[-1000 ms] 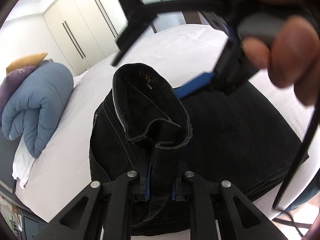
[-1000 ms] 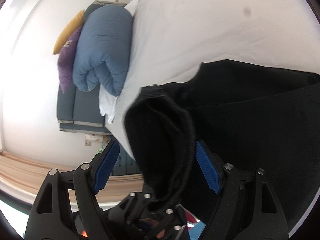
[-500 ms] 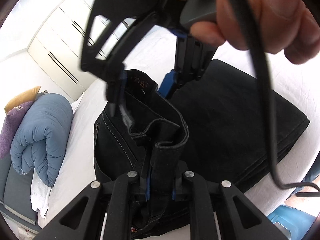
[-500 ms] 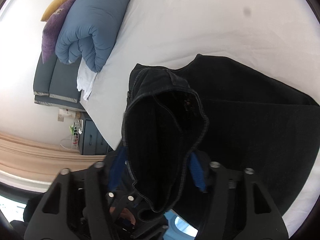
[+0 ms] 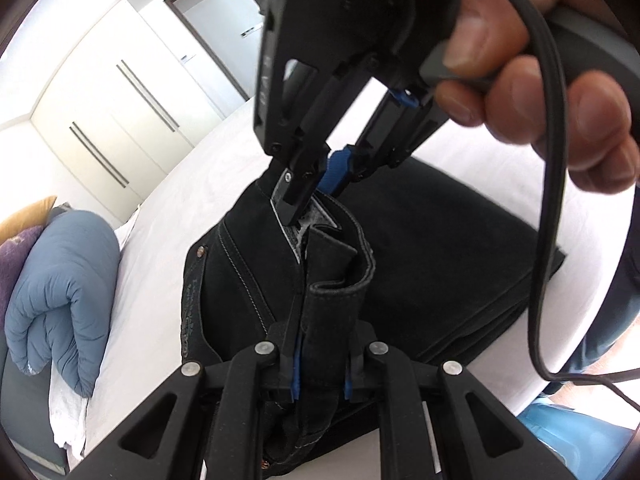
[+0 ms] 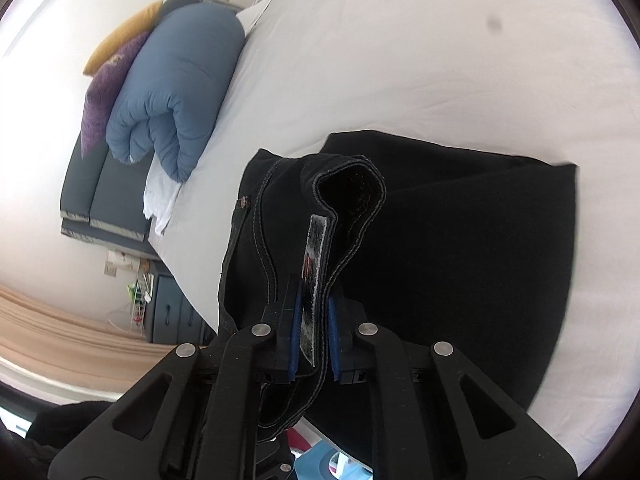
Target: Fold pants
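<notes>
Black pants (image 5: 440,248) lie folded on a white bed (image 5: 192,184), their waistband end lifted off the sheet. My left gripper (image 5: 320,364) is shut on one fold of the waistband at the bottom of the left wrist view. My right gripper (image 6: 314,338) is shut on the waistband by its grey label (image 6: 316,256). In the left wrist view the right gripper (image 5: 316,184) reaches down from above and pinches the far end of the waistband. The rest of the pants (image 6: 480,240) rests flat on the bed (image 6: 400,60).
A rolled blue duvet (image 5: 60,292) with purple and yellow pillows (image 6: 108,80) lies at the bed's left end. White wardrobe doors (image 5: 120,100) stand behind the bed. A dark sofa (image 6: 104,196) sits by the wall. A black cable (image 5: 548,200) hangs from the right gripper's handle.
My right gripper was open around the waistband loop and has closed on it by the label. The two grippers have come closer and the waistband has been drawn narrower.
</notes>
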{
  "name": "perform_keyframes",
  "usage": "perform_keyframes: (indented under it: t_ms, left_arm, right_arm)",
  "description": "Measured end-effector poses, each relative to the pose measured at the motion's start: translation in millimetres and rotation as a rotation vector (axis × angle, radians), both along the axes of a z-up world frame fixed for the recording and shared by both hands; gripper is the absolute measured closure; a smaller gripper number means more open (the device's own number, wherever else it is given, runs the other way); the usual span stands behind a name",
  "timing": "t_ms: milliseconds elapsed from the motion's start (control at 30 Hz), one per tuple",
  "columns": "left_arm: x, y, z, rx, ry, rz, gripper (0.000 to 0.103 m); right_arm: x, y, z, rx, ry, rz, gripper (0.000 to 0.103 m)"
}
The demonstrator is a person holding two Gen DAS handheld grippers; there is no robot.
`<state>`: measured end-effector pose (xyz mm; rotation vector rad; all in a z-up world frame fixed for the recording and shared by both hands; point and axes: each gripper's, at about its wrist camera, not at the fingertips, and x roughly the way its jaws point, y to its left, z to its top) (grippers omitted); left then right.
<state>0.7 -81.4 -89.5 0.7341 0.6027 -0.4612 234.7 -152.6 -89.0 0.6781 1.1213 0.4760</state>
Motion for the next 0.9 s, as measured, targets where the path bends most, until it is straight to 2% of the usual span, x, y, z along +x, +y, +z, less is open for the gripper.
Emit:
perform_keyframes:
  t_ms: [300, 467, 733, 900]
  left_arm:
    - [-3.4, -35.3, 3.6, -0.020, 0.051, -0.066, 0.089]
    - [7.3, -40.0, 0.3, -0.016, 0.069, -0.074, 0.089]
    - [26.2, -40.0, -4.2, -0.009, 0.091, -0.101, 0.089]
    - [31.1, -40.0, -20.0, 0.012, 0.113, -0.101, 0.088]
  right_arm:
    - [-32.9, -63.8, -19.5, 0.053, 0.010, -0.091, 0.093]
    - [-36.9, -80.6, -20.2, 0.030, -0.008, -0.094, 0.093]
    - [-50.4, -108.0, -30.9, 0.056, -0.005, -0.140, 0.093]
    - [-53.3, -116.9, -46.0, 0.064, 0.021, -0.143, 0.093]
